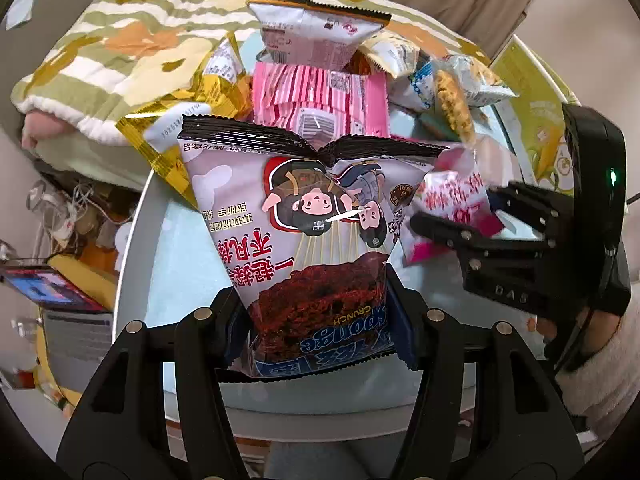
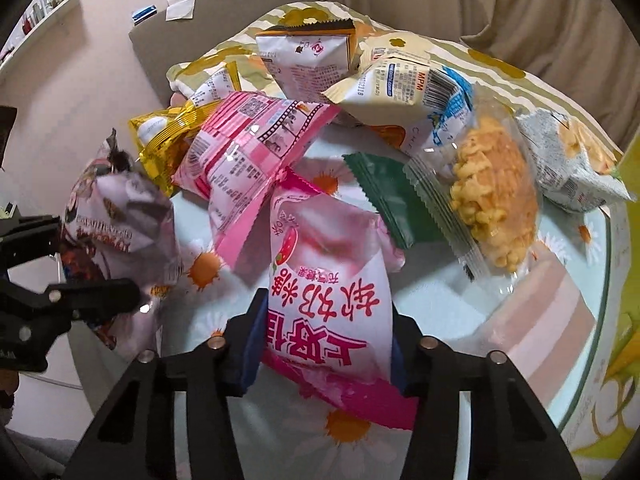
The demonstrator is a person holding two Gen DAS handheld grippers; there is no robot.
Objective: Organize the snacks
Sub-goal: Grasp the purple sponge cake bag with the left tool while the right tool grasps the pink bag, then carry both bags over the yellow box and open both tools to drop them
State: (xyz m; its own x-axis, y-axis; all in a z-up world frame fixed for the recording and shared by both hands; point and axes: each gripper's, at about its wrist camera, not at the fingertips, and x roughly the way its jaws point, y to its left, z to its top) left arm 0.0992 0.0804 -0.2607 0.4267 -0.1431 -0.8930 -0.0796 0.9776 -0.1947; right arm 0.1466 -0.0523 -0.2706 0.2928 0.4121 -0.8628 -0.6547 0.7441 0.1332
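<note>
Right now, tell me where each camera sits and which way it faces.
Left wrist: sits on the left claw, looks steeply down at the sponge-cake bag it grips; right claw and a white sleeve show.
Right wrist: sits on the right claw, looks down at its pink-and-white bag; left claw shows.
Shared: both bags, the snack pile, the floral round table.

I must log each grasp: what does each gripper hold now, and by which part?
The left gripper holds the brownie snack bag near one sealed end. The right gripper holds the pink and white snack bag, also near one end.
</note>
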